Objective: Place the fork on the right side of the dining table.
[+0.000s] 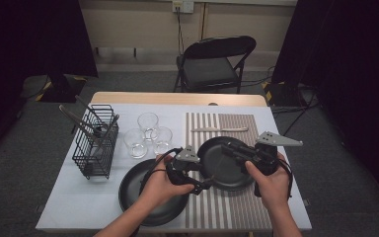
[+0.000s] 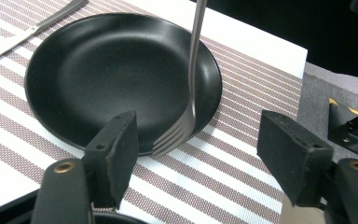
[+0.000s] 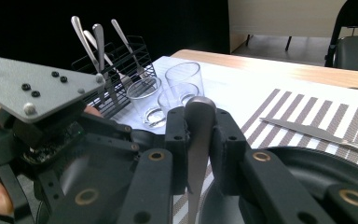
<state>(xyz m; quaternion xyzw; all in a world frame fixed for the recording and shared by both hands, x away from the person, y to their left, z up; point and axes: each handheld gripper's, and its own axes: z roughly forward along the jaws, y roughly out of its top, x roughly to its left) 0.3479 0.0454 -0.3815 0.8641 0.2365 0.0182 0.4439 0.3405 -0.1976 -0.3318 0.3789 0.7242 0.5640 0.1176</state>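
Handover done: right gripper (image 3: pixel 199 140) clamps the slim steel fork (image 2: pixel 192 74) by its handle; left gripper (image 2: pixel 200 149) gapes empty. Next: lay it at the round black plate's (image 2: pixel 98 70) nine o'clock.

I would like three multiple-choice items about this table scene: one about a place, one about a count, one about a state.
1. Where does the knife lie?
A. on the striped placemat
B. in the wire basket
C. on a black plate

2. How many clear glasses stand together?
A. two
B. three
C. five

3. What holds the fork?
A. left claw
B. right claw
C. nothing

Key:
1 A, it rests on the stripes beyond the plate.
2 B, three stand beside the basket.
3 B, its pads clamp the handle; the left claw's jaws stand apart around the tines.
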